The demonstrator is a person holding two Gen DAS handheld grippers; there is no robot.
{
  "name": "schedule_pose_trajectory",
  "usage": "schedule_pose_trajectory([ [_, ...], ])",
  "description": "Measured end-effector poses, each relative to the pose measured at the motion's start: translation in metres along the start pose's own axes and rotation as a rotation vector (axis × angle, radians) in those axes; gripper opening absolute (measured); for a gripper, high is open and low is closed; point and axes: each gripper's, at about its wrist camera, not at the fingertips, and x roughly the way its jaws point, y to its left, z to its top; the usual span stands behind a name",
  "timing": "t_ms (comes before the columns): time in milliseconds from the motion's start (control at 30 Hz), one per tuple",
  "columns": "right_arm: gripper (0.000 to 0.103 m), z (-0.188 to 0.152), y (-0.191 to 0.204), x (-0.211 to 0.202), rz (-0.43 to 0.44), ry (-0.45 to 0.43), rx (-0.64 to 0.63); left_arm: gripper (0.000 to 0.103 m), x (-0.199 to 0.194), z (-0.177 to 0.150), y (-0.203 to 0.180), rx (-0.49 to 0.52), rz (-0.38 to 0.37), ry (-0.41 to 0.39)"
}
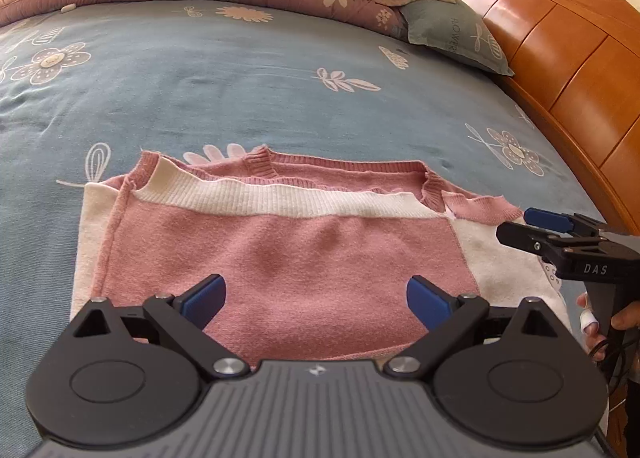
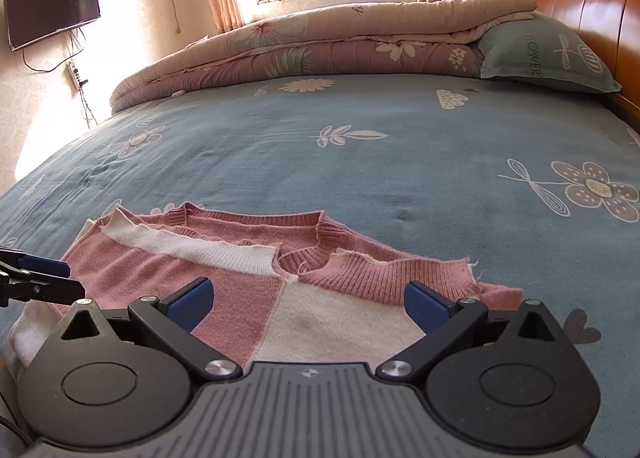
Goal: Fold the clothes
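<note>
Pink-and-white sweater [image 1: 280, 258] sits folded in lower centre of frame on the blue bedsheet [image 1: 240, 78], left gripper [image 1: 316, 298] and right gripper [image 2: 308, 302] both spread wide, holding nothing; risk: a one-layer pinch drags the loose ribbed hem [image 2: 380, 274], skewing the stack.

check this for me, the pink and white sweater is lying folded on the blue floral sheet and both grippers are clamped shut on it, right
Not quite. The sweater does lie folded on the sheet, but both grippers are open. The left wrist view shows the left gripper spread wide above the knit, and the right wrist view shows the right gripper the same, holding nothing.
</note>
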Motion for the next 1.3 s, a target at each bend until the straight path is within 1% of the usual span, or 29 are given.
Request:
schedule_pose_trajectory([
  [100,0.103,0.014,0.001,0.025,0.037,0.012,-0.013,0.097,-0.002,0.004,0.010,-0.022,0.001,-0.017],
  [200,0.103,0.024,0.002,0.049,0.051,0.033,-0.002,0.097,0.000,0.007,0.017,-0.033,0.006,-0.025],
  [267,0.103,0.027,0.002,0.064,0.051,0.051,0.008,0.097,0.002,0.008,0.021,-0.033,0.007,-0.027],
  [433,0.103,0.027,0.004,0.095,0.085,0.102,0.030,0.097,0.010,0.009,0.027,-0.034,0.012,-0.018],
  [533,0.103,0.024,0.007,0.108,0.081,0.111,0.019,0.097,0.014,0.010,0.031,-0.034,0.015,-0.012],
  [733,0.103,0.031,0.015,0.118,0.063,0.125,-0.032,0.097,0.016,0.011,0.034,-0.040,0.011,-0.013],
  [833,0.103,0.033,0.014,0.110,0.072,0.121,-0.018,0.097,0.012,0.011,0.033,-0.038,0.013,-0.020],
  [900,0.103,0.036,0.016,0.095,0.079,0.093,-0.009,0.097,0.007,0.011,0.032,-0.035,0.016,-0.027],
  [1000,0.103,0.037,0.023,0.064,0.043,0.052,-0.027,0.097,0.000,0.010,0.029,-0.035,0.019,-0.038],
  [1067,0.103,0.031,0.028,0.042,0.003,0.049,-0.032,0.097,-0.003,0.009,0.024,-0.033,0.009,-0.042],
  [1200,0.103,-0.001,0.029,0.009,-0.055,0.102,0.003,0.097,-0.007,0.006,0.008,-0.003,-0.019,-0.039],
  [1300,0.103,-0.033,0.025,-0.001,-0.081,0.166,0.071,0.097,-0.011,0.003,-0.006,0.025,-0.043,-0.035],
])
